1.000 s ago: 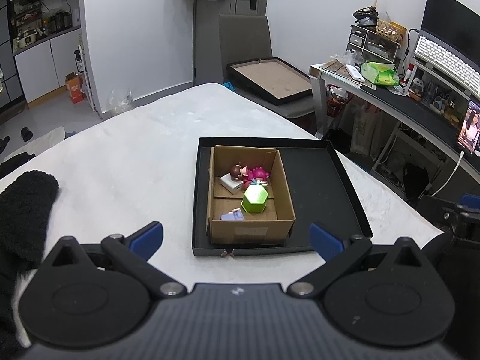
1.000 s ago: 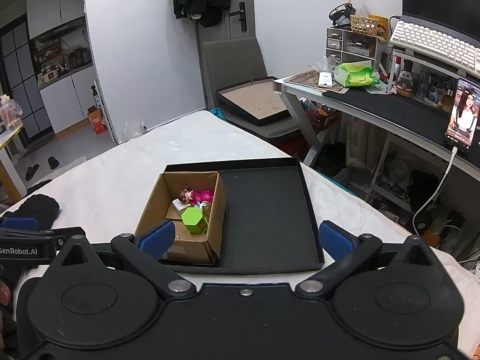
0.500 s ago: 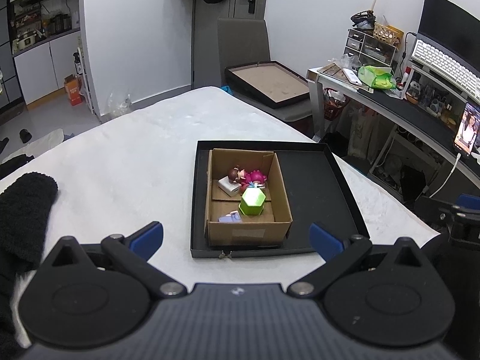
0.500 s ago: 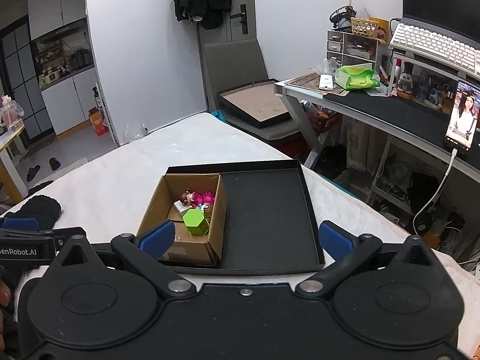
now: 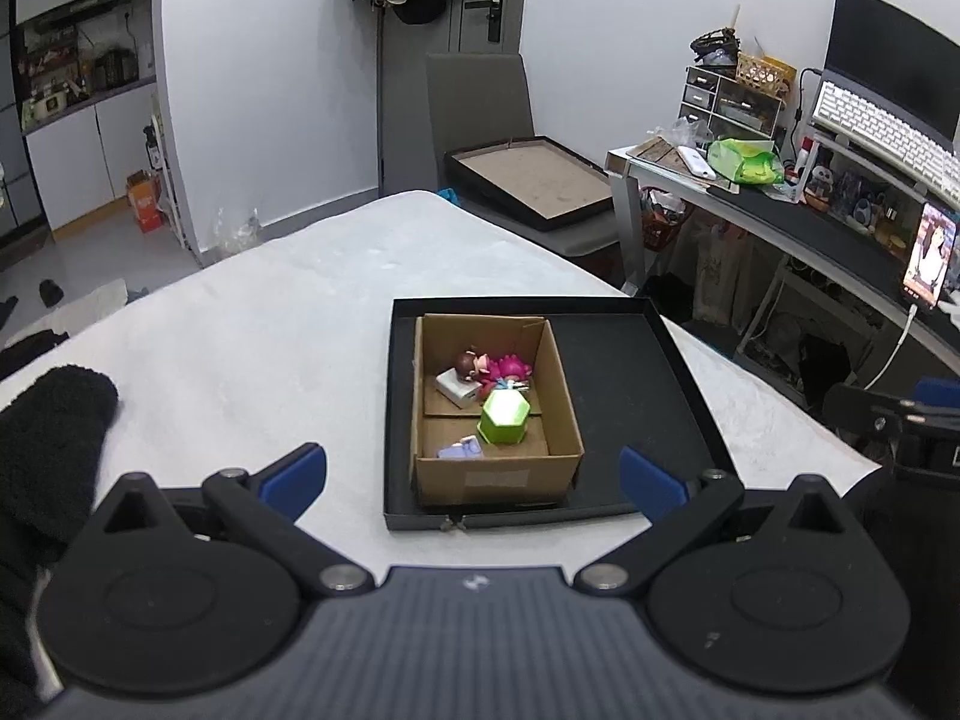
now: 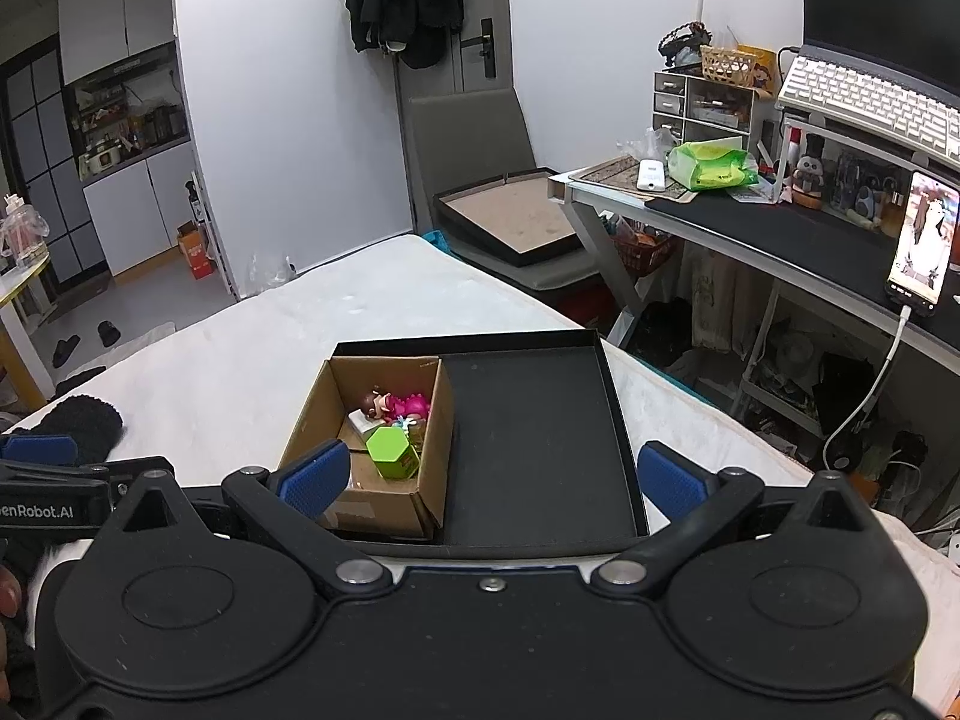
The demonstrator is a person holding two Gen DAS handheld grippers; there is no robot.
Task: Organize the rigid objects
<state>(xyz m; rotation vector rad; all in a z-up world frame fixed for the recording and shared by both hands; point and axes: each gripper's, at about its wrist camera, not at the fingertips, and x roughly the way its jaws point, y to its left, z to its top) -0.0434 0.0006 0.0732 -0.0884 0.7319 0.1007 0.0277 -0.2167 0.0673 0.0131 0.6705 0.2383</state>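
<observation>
— What did the room hold?
— White bedding [image 5: 252, 360] spread wide, with a desk [image 6: 780, 228] along the right wall.
— And on the bedding?
— A shallow black tray [image 5: 624, 396]; a cardboard box [image 5: 498, 477] sat in its left half.
— Inside the box?
— A green hexagonal container [image 5: 503, 417], a pink figurine [image 5: 495, 367] behind it, a small white block [image 5: 454, 387], a pale purple piece [image 5: 461, 450].
— The grippers?
— Left gripper [image 5: 474, 483] and right gripper [image 6: 489, 476] both hung wide apart, empty — short of the tray.
</observation>
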